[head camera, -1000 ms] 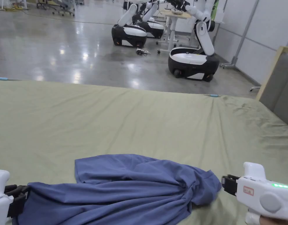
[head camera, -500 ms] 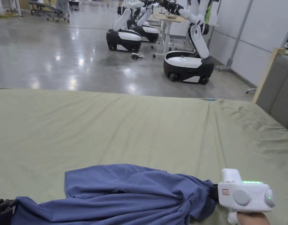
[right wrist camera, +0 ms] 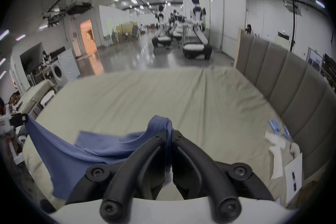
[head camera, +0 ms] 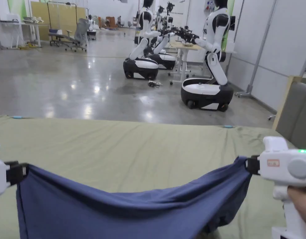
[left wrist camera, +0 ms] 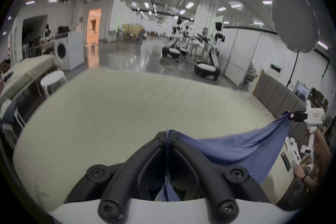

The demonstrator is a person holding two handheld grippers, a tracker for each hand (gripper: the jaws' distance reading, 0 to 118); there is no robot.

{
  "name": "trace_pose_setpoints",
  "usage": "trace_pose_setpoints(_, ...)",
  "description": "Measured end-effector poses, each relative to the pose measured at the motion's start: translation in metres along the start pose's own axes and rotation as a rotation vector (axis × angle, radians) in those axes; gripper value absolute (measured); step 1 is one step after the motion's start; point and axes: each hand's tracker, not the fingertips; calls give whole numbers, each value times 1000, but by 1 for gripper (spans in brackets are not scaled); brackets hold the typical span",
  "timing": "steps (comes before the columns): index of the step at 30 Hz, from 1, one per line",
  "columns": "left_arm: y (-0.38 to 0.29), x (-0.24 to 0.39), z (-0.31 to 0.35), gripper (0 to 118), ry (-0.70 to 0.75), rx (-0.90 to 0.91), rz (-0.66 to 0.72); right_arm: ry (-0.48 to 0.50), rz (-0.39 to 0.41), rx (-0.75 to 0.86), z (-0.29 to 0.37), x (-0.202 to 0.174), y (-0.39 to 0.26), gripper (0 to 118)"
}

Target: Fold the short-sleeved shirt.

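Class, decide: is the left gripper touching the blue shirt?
Touching. In the left gripper view, the left gripper has both jaws closed on the blue shirt, cloth running between them.

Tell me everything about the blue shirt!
The shirt is plain blue, soft, thin cloth. It hangs spread out above the green bed sheet, sagging in the middle. The left gripper pinches one top corner and the right gripper pinches the other. A sleeve shows in the right gripper view.
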Motion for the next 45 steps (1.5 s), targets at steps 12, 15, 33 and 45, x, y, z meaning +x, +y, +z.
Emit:
trace_pose_setpoints(12, 218, 27, 70, 0, 113, 344, -49, 27, -140, 385, 116, 3, 205, 5)
trace_pose_setpoints(15, 244, 38, 63, 0, 160, 374, -55, -4, -139, 414, 123, -2, 227, 5)
trace_pose_setpoints(33, 133, 17, -80, 0, 191, 270, 32, -92, -296, 229, -34, 9, 103, 5)
trace_pose_setpoints(45, 15, 5, 44, 0, 90, 145, 30, -90, -215, 126, 73, 24, -36, 5)
